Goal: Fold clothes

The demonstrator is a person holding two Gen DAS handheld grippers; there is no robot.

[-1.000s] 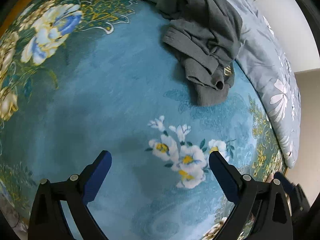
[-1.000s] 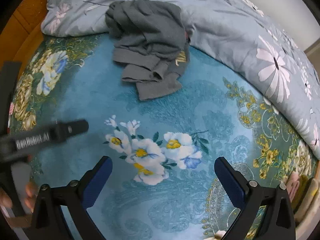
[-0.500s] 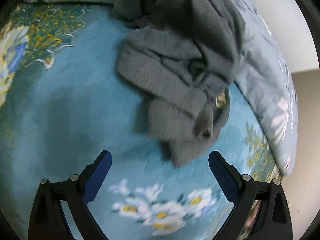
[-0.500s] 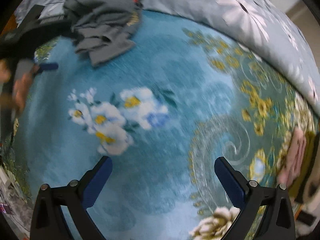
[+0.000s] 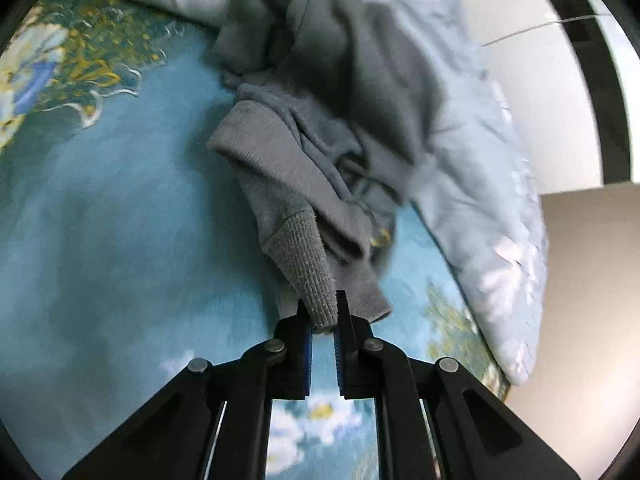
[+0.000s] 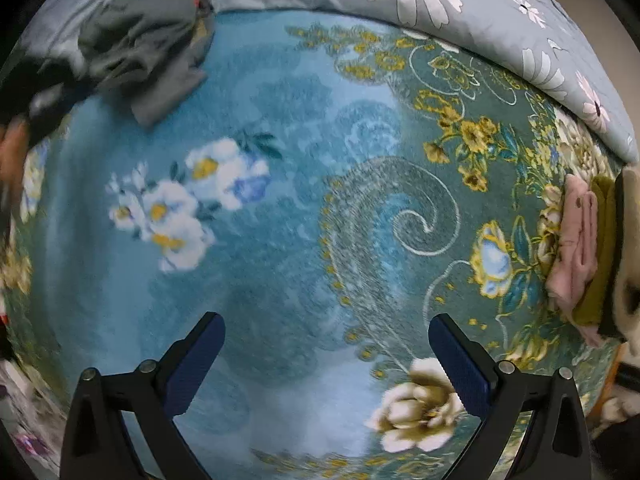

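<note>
A crumpled grey sweatshirt (image 5: 340,120) lies on the blue floral bedspread (image 5: 100,220), partly resting on a pale quilt. My left gripper (image 5: 322,314) is shut on the ribbed cuff (image 5: 310,268) of its sleeve, at the near end of the heap. In the right wrist view the same sweatshirt (image 6: 140,52) sits at the far upper left, with the left gripper and hand blurred beside it. My right gripper (image 6: 326,344) is open and empty above the bedspread (image 6: 280,200), well away from the sweatshirt.
A pale blue quilt (image 5: 480,200) with white daisies runs along the far side of the bed (image 6: 460,4). Folded clothes in pink (image 6: 576,248) and olive (image 6: 600,256) are stacked at the right edge. A wall and floor show beyond the bed.
My left gripper moved forward to the sweatshirt and closed on its sleeve cuff. My right gripper swung right, so the sweatshirt slid to the upper left of its view.
</note>
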